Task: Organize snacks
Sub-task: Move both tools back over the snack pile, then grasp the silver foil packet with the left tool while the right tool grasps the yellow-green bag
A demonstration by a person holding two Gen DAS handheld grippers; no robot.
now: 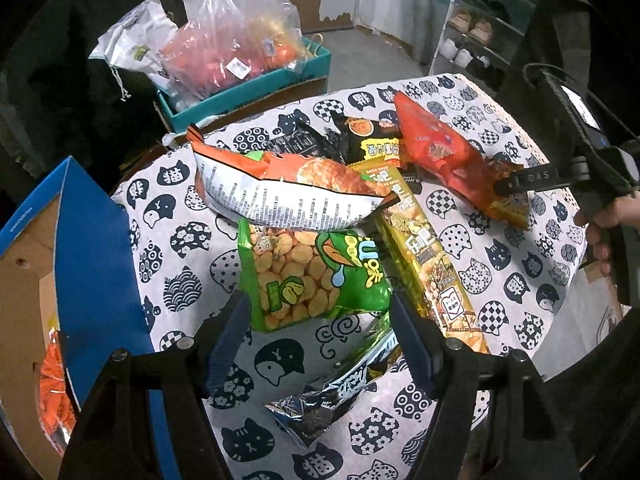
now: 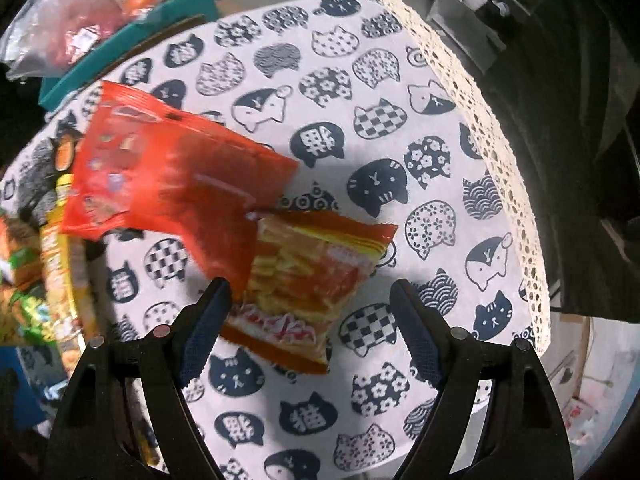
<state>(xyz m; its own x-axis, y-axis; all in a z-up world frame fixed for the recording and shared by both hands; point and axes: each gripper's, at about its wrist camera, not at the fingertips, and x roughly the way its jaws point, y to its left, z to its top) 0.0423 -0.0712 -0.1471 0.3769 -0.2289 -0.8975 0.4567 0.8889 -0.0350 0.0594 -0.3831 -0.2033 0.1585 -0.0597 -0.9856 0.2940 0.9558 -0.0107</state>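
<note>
Several snack bags lie on the cat-print tablecloth (image 1: 500, 272). My left gripper (image 1: 320, 312) is open, its fingers on either side of the lower edge of a green pea-snack bag (image 1: 316, 276). A white-and-orange chip bag (image 1: 288, 192) lies above it, a long gold bag (image 1: 428, 256) to the right, and a silver-black bag (image 1: 332, 396) below. My right gripper (image 2: 310, 304) is open just above a small orange-yellow snack pack (image 2: 308, 280), next to a large red bag (image 2: 168, 176). The right gripper also shows in the left wrist view (image 1: 520, 184) at the red bag (image 1: 440, 148).
A blue cardboard box (image 1: 92, 264) stands open at the table's left edge with an orange pack inside. A teal box (image 1: 256, 88) with plastic bags sits behind the table. A shoe rack (image 1: 480, 28) is at the back right. The table's lace edge (image 2: 508, 184) runs along the right.
</note>
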